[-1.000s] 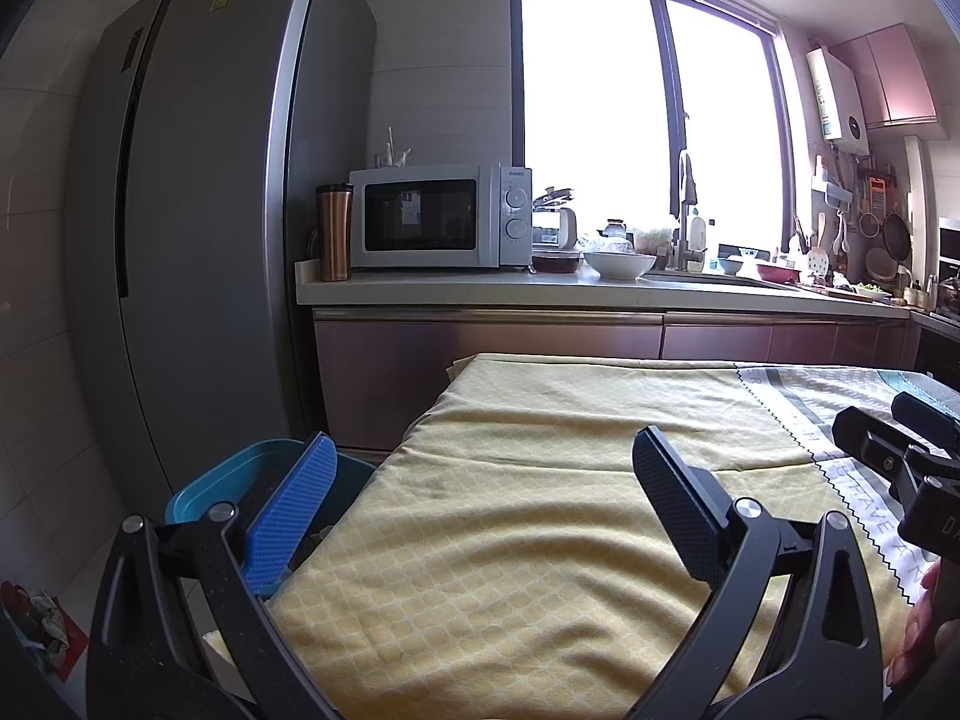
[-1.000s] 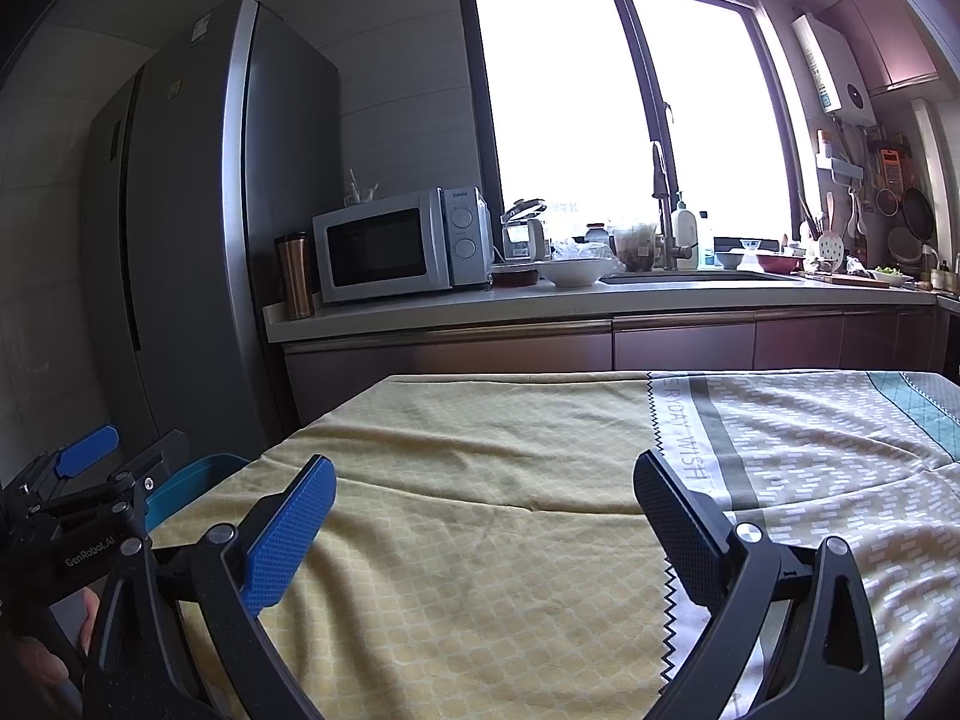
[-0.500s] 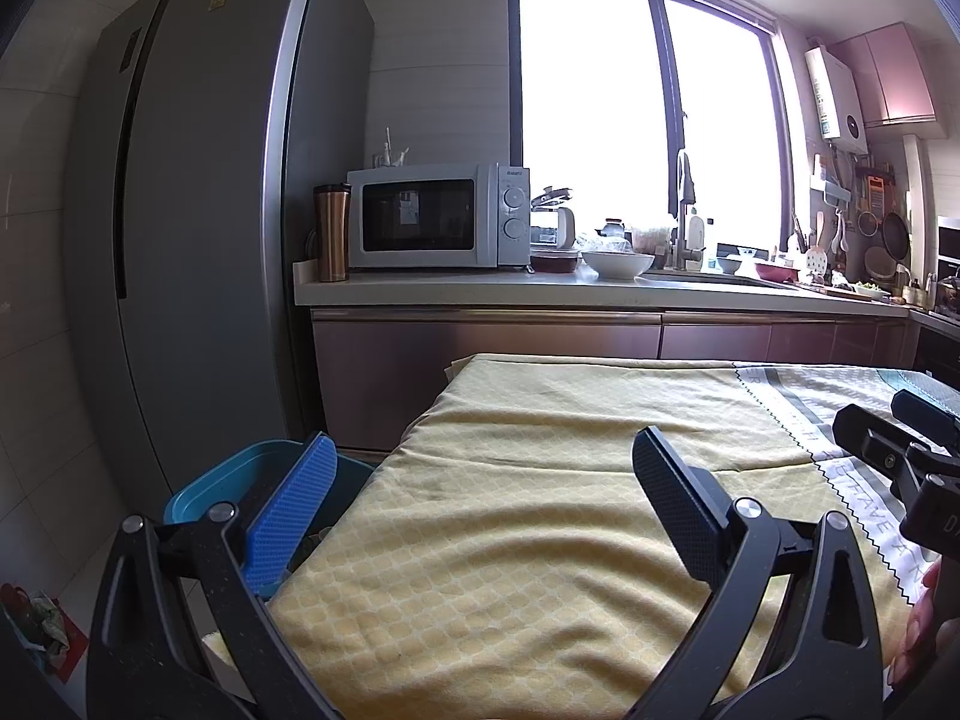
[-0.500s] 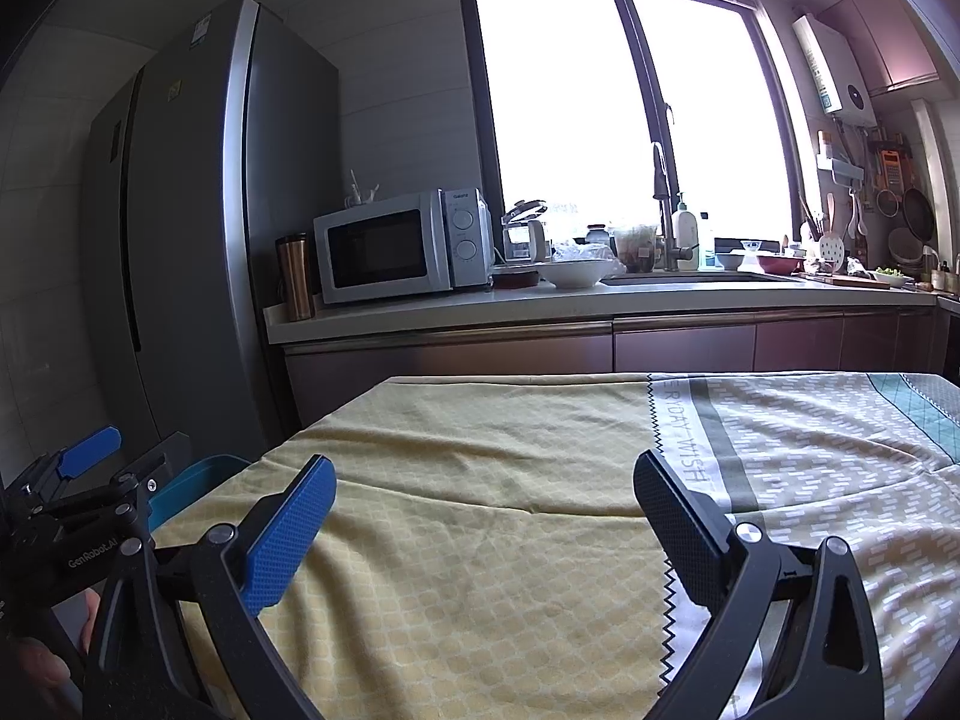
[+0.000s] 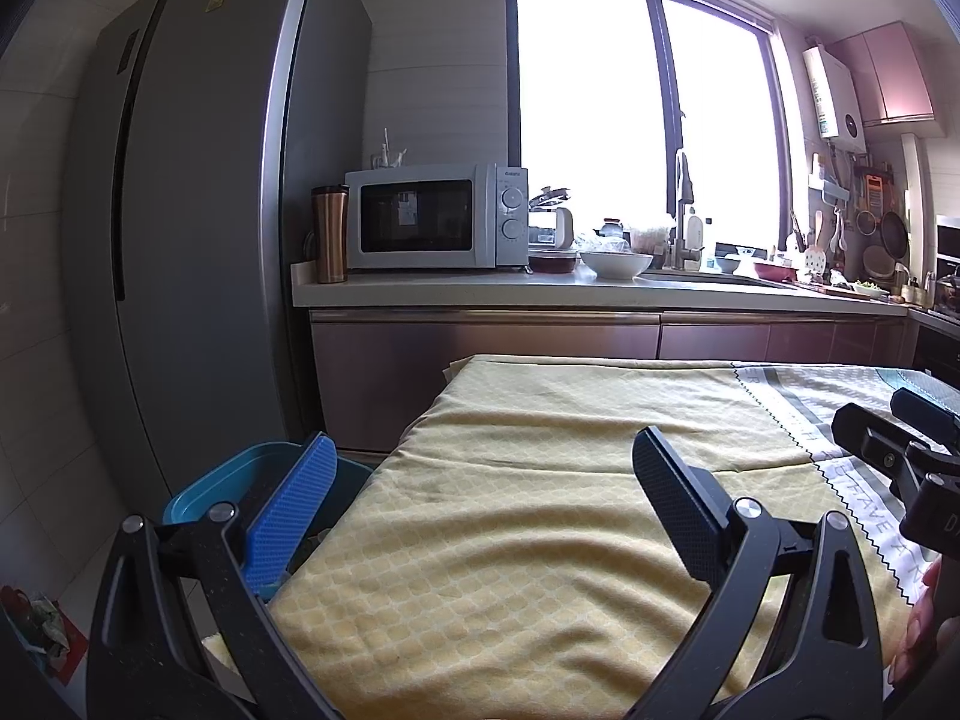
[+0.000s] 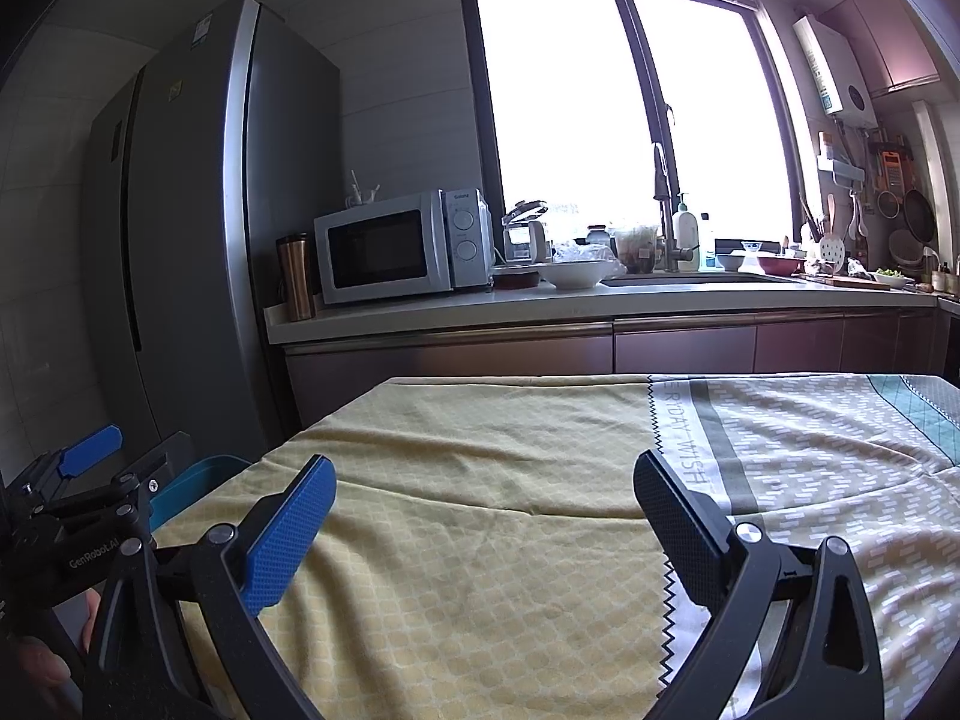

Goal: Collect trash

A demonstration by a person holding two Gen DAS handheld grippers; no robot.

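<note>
My left gripper (image 5: 483, 483) hangs open over the near left corner of a table under a yellow tablecloth (image 5: 570, 396), with nothing between its fingers. A blue bin (image 5: 240, 471) stands on the floor just beside that corner, behind the blue pad (image 5: 297, 504). My right gripper (image 6: 483, 510) is open and empty above the same tablecloth (image 6: 510, 432), further right. Each gripper shows at the edge of the other's view: the right gripper (image 5: 900, 450) and the left gripper (image 6: 78, 480). No trash shows on the cloth. A crumpled scrap (image 5: 42, 630) lies on the floor at the lower left.
A tall grey fridge (image 5: 198, 240) stands left of the bin. Behind the table runs a counter (image 5: 600, 291) with a microwave (image 5: 432, 216), a copper tumbler (image 5: 329, 234), bowls and a sink tap under a bright window. The cloth's right part is patterned grey and white (image 6: 810, 438).
</note>
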